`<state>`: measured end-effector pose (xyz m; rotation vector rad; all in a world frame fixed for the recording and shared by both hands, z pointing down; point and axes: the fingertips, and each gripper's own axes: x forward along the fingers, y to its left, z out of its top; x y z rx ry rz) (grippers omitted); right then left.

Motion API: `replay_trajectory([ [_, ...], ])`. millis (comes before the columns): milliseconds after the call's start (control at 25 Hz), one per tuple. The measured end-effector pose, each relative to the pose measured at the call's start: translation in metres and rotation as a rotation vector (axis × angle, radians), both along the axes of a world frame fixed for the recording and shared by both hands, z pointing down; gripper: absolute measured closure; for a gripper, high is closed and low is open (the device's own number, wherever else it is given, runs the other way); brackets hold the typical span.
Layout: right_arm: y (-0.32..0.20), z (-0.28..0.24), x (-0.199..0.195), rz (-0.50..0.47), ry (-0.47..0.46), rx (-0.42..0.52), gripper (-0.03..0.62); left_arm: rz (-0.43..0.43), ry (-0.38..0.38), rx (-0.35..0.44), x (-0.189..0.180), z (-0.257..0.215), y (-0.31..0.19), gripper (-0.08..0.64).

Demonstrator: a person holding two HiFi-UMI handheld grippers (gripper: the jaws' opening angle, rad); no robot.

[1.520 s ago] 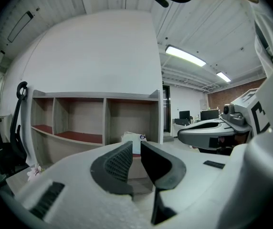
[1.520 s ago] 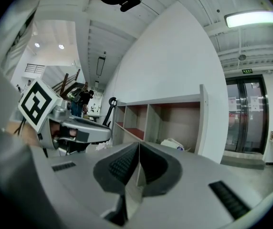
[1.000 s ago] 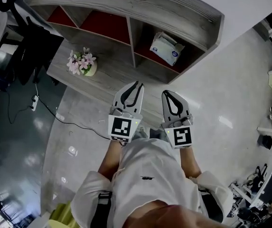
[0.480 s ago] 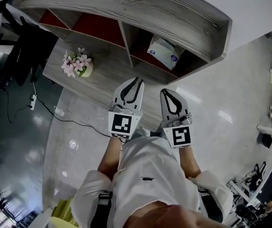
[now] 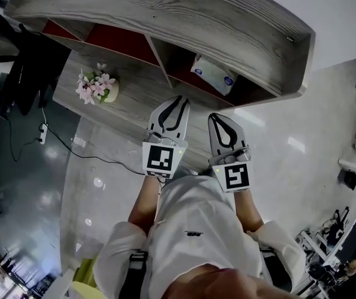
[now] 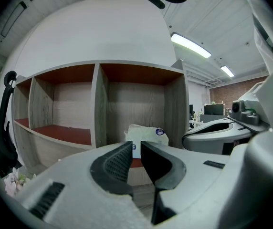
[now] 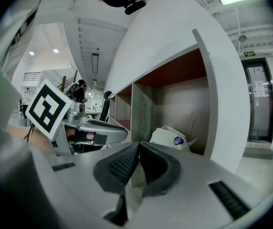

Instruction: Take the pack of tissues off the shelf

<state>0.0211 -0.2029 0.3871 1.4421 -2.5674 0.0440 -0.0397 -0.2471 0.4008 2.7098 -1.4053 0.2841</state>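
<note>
Left gripper (image 5: 179, 99), hand-held, white two-jaw type: jaws drawn almost together, only a thin slit between, nothing in it. Right gripper (image 5: 216, 117), same make: jaws closed tip to tip, empty. Both held side by side short of the grey wood-grain shelf unit with red-lined compartments (image 5: 184, 11), outside its front edge. Item sought: white soft-plastic pack of tissues with a blue round mark (image 5: 214, 75), lying in the right-end compartment, set back from the opening, untouched. Hazards, as judged: jaws not spread before reaching in would butt the pack and push it deeper; a soft wrapper pinched at a corner may slip or tear; the compartment's side wall and divider leave little room, so a wide approach may strike wood. Small pot of pink flowers (image 5: 97, 86) stands on the ledge well to the left, unlikely to be disturbed.
</note>
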Motion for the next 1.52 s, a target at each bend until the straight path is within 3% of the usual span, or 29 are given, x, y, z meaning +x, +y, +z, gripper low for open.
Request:
replay_trajectory([
  [840,-0.039,0.020,0.002,-0.005,0.001,-0.029,0.565,0.025,-0.026,-0.027,0.016,0.029,-0.056,0.515],
  [1080,-0.045,0.025,-0.001,-0.013,-0.006,-0.038,0.566,0.022,-0.031,-0.041,0.018,0.039,-0.068,0.470],
  [1520,-0.053,0.030,0.003,-0.010,-0.016,-0.056,0.565,0.028,-0.039,-0.065,0.027,0.050,-0.086,0.459],
])
